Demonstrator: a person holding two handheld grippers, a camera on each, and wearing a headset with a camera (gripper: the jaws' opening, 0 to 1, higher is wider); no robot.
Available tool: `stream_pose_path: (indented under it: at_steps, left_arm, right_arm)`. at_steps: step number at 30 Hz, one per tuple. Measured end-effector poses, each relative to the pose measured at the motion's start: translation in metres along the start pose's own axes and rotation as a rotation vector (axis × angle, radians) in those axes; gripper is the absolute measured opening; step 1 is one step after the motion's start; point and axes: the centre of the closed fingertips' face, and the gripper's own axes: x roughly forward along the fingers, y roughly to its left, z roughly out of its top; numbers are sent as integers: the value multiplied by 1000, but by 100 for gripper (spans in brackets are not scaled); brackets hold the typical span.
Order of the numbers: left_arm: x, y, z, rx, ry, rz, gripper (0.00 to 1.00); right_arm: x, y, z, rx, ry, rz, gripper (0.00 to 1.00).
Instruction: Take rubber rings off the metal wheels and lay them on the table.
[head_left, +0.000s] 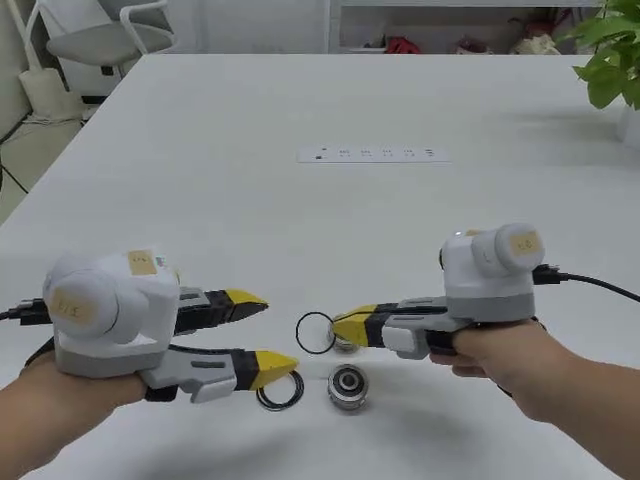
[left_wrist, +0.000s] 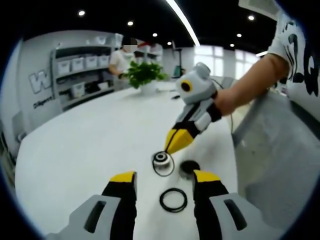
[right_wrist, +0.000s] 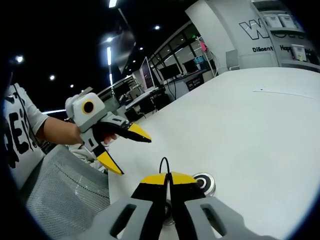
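The right tool (head_left: 345, 326), clenched on a ring (head_left: 298, 333), holds it just past a wheel (head_left: 347, 346) near the counter's (head_left: 300, 220) front edge, pointing at the left tool (head_left: 262, 332), which gapes empty.

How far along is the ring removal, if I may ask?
One rubber ring lies on the table. The right tool pinches a second ring beside a wheel, not yet laid down. The left tool is open. Whether the nearer wheel still wears one is unclear.
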Motion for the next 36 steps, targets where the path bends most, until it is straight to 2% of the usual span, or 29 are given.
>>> stream_pose_path:
  at_steps: [7, 15, 29, 36]
  left_arm:
    - [-12, -4, -10, -3, 15, 9, 48]
    - [-24, -4, -14, -2, 22, 19, 50]
    - [-31, -6, -18, -36, 10, 31, 51]
    - [-34, -4, -27, -46, 18, 41, 51]
  right_arm:
    - [6, 13, -3, -1, 15, 30, 0]
    - [13, 23, -8, -3, 38, 56, 0]
    - [31, 40, -26, -3, 94, 88, 0]
    - [37, 38, -32, 10, 110, 82, 0]
